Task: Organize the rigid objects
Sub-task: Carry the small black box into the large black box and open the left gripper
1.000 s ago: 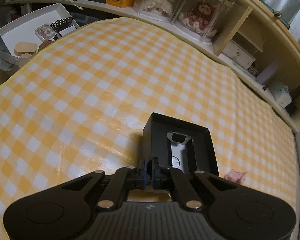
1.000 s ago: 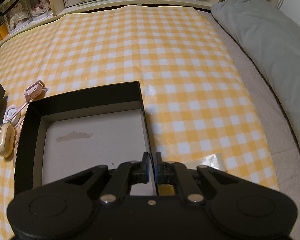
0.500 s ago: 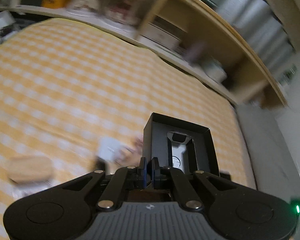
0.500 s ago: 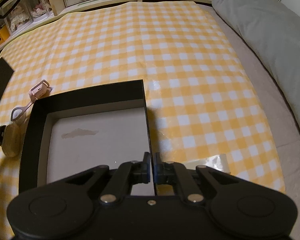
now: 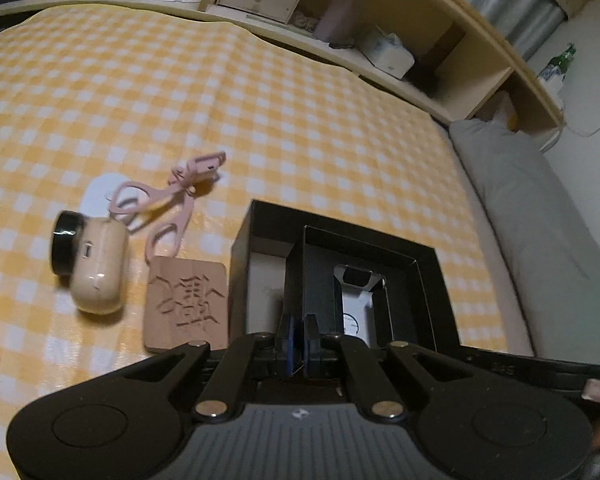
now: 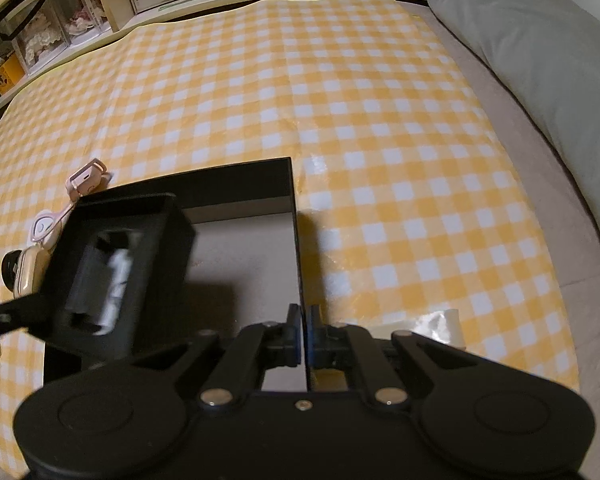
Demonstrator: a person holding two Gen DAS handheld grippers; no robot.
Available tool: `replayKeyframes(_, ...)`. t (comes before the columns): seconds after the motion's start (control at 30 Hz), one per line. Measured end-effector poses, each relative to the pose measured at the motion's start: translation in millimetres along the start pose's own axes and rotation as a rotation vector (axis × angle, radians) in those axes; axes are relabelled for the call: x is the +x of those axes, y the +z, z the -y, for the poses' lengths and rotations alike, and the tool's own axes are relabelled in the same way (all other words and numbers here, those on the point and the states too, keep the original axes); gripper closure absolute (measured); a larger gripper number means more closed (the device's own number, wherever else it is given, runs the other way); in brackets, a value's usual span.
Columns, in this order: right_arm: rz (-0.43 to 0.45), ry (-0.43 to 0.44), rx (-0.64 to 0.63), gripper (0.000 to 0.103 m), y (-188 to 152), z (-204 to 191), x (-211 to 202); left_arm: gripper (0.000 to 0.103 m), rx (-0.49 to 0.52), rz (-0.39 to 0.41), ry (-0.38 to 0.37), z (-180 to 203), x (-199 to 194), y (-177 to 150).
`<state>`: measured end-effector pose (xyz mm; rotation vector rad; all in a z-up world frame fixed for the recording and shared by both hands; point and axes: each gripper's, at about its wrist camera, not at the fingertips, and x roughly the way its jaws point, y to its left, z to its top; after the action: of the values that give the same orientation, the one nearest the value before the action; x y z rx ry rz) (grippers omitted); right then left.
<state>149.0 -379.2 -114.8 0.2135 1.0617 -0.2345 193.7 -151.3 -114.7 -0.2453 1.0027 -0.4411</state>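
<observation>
Glossy yellow-checked oilcloth (image 6: 380,128) shines with glare. Large box (image 6: 236,184): matt black card walls, rough grey paperboard floor. At its nine o'clock, an engraved wooden block (image 5: 186,306) and smooth pink plastic eyelash curler (image 5: 168,200).

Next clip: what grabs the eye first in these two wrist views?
The small black box, pinched by one wall in the left gripper, hangs over the big black tray, whose right wall the right gripper clamps. Left of the tray on the yellow checked cloth lie a carved wooden tile, a pink eyelash curler and a beige case.
</observation>
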Motion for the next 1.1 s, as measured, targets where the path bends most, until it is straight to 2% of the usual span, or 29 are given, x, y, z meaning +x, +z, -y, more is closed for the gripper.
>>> replayKeyframes(0.27,-0.008,0.003,-0.008,0.1,-2.9,-0.4,-2.3,0.098,0.14,-0.029,0.028,34.6,35.9,-26.4)
replayKeyframes(0.43,-0.01,0.004,-0.012,0.1,-4.0,-3.4,-3.1,0.097,0.17,-0.064,-0.008,41.4,45.6,-35.9)
replayKeyframes(0.7,-0.013,0.002,-0.012,0.1,-4.3,-3.9,-2.9,0.096,0.157,-0.088,-0.035,40.3,49.2,-35.8)
replayKeyframes(0.8,-0.012,0.001,-0.013,0.1,-4.2,-3.7,-3.0,0.084,0.133,-0.093,-0.061,37.4,48.9,-35.4)
replayKeyframes(0.87,-0.013,0.001,-0.013,0.1,-3.9,-3.2,-2.9,0.064,0.126,-0.101,-0.077,39.2,46.4,-35.7)
replayKeyframes(0.93,-0.013,0.003,-0.01,0.1,-5.1,-3.2,-3.7,0.054,0.133,-0.088,-0.072,42.1,42.1,-36.0)
replayKeyframes(1.1,-0.013,0.001,-0.015,0.1,-3.7,-2.9,-3.1,0.042,0.147,-0.081,-0.088,43.6,25.5,-31.9)
